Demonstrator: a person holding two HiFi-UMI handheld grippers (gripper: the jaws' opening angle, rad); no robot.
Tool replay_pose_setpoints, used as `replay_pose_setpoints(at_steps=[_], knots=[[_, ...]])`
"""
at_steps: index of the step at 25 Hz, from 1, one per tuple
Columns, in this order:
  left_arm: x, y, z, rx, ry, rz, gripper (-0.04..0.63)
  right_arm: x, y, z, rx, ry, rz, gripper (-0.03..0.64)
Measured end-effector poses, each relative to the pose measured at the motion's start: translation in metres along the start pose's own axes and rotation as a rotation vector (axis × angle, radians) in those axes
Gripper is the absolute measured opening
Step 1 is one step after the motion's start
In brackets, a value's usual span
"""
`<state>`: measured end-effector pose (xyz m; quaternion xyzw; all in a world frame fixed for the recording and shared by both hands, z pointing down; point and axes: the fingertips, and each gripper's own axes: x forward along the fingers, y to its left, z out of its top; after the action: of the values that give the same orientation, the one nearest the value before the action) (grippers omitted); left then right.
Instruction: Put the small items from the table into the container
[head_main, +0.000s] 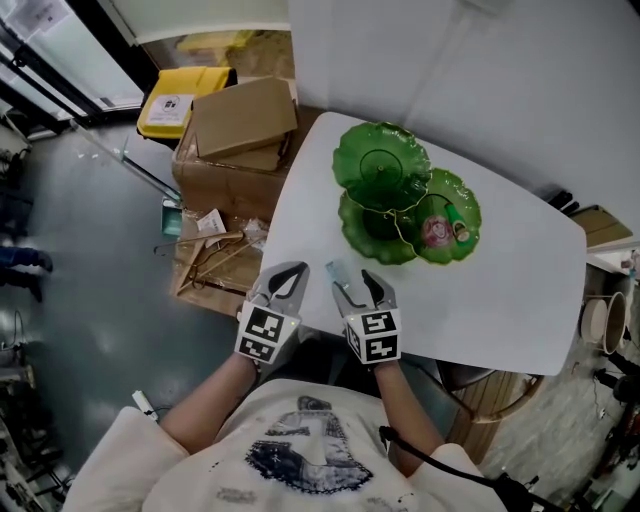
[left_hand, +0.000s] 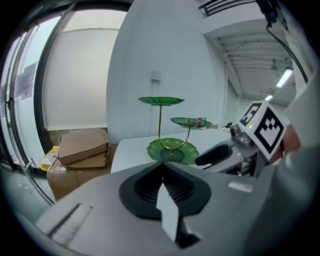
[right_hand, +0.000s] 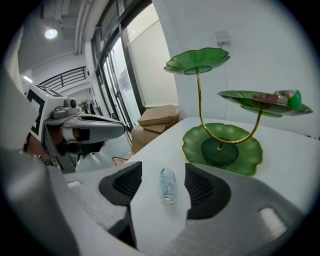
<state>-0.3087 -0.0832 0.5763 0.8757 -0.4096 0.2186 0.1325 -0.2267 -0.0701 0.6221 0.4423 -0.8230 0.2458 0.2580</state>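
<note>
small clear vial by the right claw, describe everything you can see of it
The small clear vial is a short see-through cylinder, faintly bluish, glass or plastic by its look. It lies on its side on the white table, lengthwise between the open jaws of the right claw, touching neither jaw. Whether it holds anything cannot be made out.

The pink item (head_main: 436, 232) is too small to identify.

A green three-tier stand (head_main: 381, 165) with gold stem (right_hand: 199, 100), white table (head_main: 520, 290), pale-blue clear vial (right_hand: 167, 185), brown boxes (head_main: 243, 118).
</note>
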Motion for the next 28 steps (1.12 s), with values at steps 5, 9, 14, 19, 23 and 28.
replay_pose_setpoints(at_steps=[5,9,14,19,23,28], knots=[[0.006,0.005,-0.01,0.0,0.022,-0.012,-0.011,0.015,-0.002,-0.007,0.001,0.02,-0.007,0.265],[0.012,0.007,-0.02,-0.004,0.038,-0.023,-0.011,0.027,-0.003,-0.021,-0.001,0.058,-0.002,0.265],[0.02,0.011,-0.03,-0.01,0.055,-0.03,-0.011,0.043,-0.003,-0.033,0.003,0.087,0.006,0.264],[0.025,0.016,-0.041,-0.021,0.073,-0.032,-0.011,0.058,-0.003,-0.045,-0.001,0.124,0.01,0.262],[0.025,0.022,-0.045,-0.032,0.074,-0.025,-0.011,0.067,-0.004,-0.053,-0.028,0.158,0.005,0.261],[0.023,0.023,-0.048,-0.05,0.072,-0.021,-0.011,0.073,0.001,-0.062,-0.041,0.203,0.017,0.259]])
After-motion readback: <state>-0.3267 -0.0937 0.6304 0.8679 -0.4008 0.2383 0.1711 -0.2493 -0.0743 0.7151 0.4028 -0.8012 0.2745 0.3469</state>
